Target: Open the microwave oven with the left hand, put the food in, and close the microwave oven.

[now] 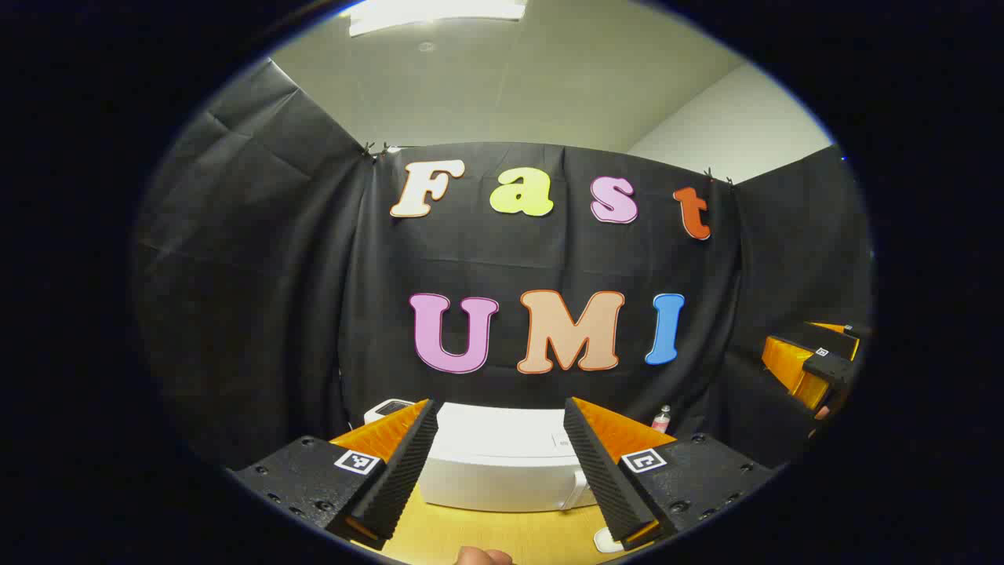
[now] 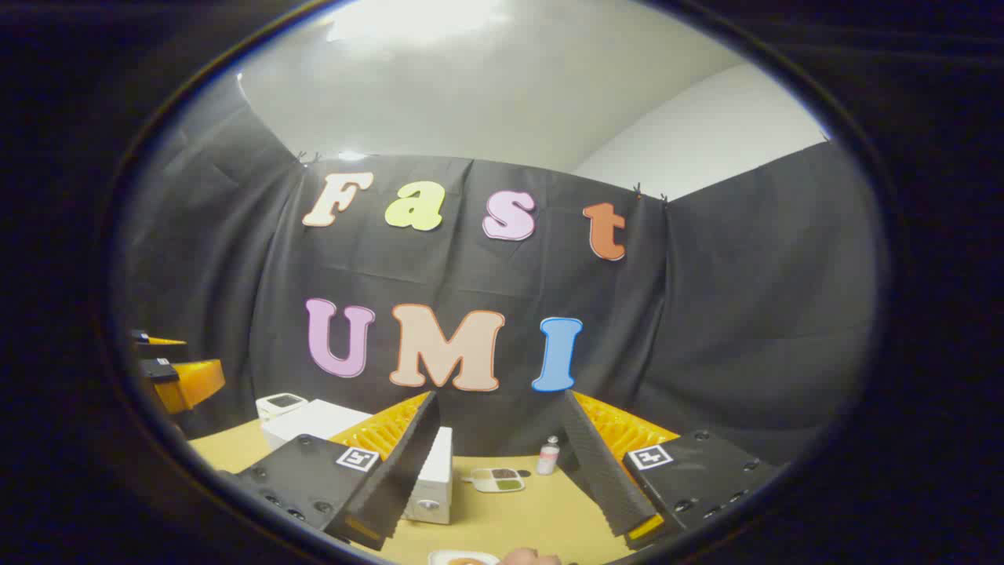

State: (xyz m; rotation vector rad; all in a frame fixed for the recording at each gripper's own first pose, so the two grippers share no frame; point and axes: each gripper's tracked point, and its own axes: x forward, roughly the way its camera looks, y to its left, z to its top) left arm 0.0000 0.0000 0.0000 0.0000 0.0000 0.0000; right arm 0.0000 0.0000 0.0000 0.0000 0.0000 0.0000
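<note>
Left claw [image 1: 502, 471] spread, white microwave [image 1: 502, 463] just beyond

Microwave oven [image 1: 502, 463]: flanks hidden behind claw fingers [image 1: 400, 471]. At 6 o'clock in right gripper view, plate [image 2: 463, 558] cut by edge. Small bottle [image 2: 548, 457] label unreadable.

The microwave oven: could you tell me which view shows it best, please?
The left gripper view: the microwave oven sits centred between the open left gripper fingers, top and front visible. The right gripper view catches it off to the left, partly hidden behind a finger.
</note>
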